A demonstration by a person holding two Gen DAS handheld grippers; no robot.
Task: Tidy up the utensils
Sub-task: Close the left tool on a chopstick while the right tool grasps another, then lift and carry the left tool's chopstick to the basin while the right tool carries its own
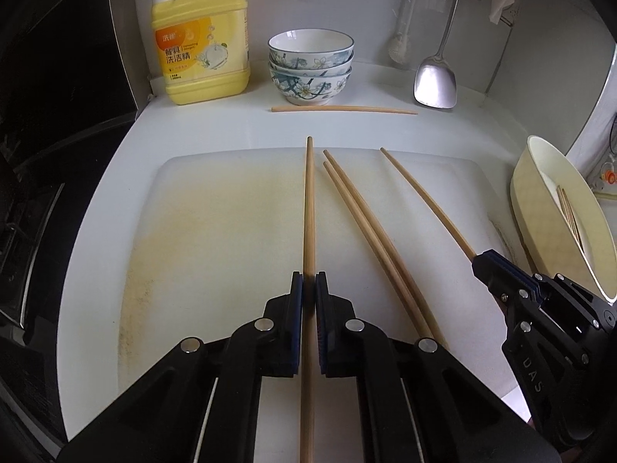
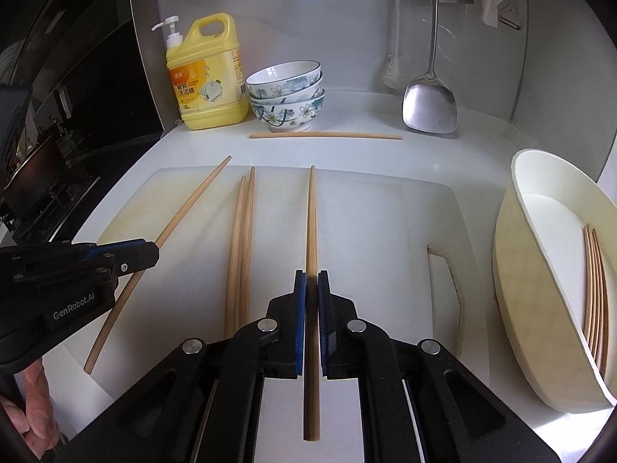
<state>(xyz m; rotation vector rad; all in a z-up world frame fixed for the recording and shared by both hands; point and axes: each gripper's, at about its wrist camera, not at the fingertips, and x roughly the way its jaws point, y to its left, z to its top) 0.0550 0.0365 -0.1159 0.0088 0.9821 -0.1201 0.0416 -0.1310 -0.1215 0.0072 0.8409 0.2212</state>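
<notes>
Each gripper clenches one chopstick lengthwise between its fingers, left gripper [image 1: 309, 283] and right gripper [image 2: 311, 281] flanking the loose pair [image 2: 241, 247] on the board [image 1: 216, 208], with the tub [image 2: 540, 308] just right of the right one.
</notes>
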